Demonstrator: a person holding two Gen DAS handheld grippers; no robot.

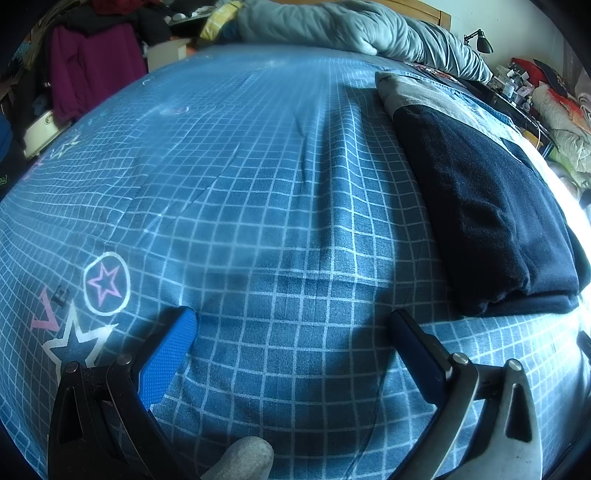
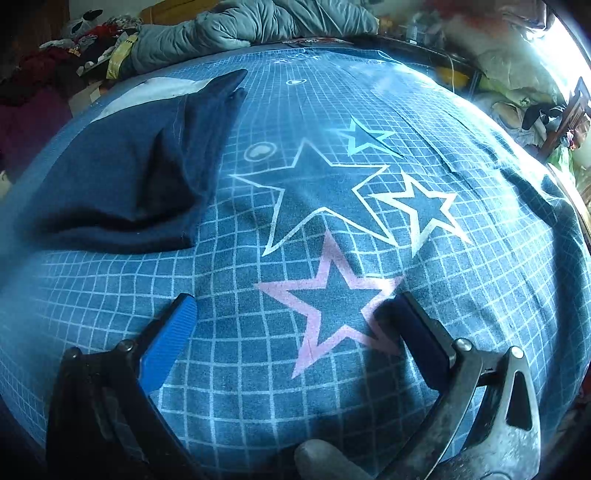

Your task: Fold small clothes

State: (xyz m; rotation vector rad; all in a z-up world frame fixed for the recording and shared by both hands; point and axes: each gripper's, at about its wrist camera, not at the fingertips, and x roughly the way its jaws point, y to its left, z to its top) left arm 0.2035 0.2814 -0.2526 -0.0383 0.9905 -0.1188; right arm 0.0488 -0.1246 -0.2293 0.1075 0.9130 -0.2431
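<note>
A folded dark navy garment [image 1: 487,206] with a grey part at its far end lies on the blue checked bed sheet [image 1: 258,184], up and to the right of my left gripper [image 1: 291,321]. That gripper is open, its fingers apart over bare sheet, holding nothing. In the right wrist view the same navy garment [image 2: 125,173] lies at the upper left, its far corner sticking up in a point. My right gripper [image 2: 295,306] is open too, hovering over a pink star print [image 2: 332,295] with nothing between its fingers.
A crumpled grey-green duvet [image 1: 351,29] lies along the far edge of the bed. Heaped clothes [image 1: 92,66] stand at the left, a cluttered side table [image 1: 517,85] with a black lamp [image 1: 480,40] at the right. White star prints [image 2: 314,184] mark the sheet.
</note>
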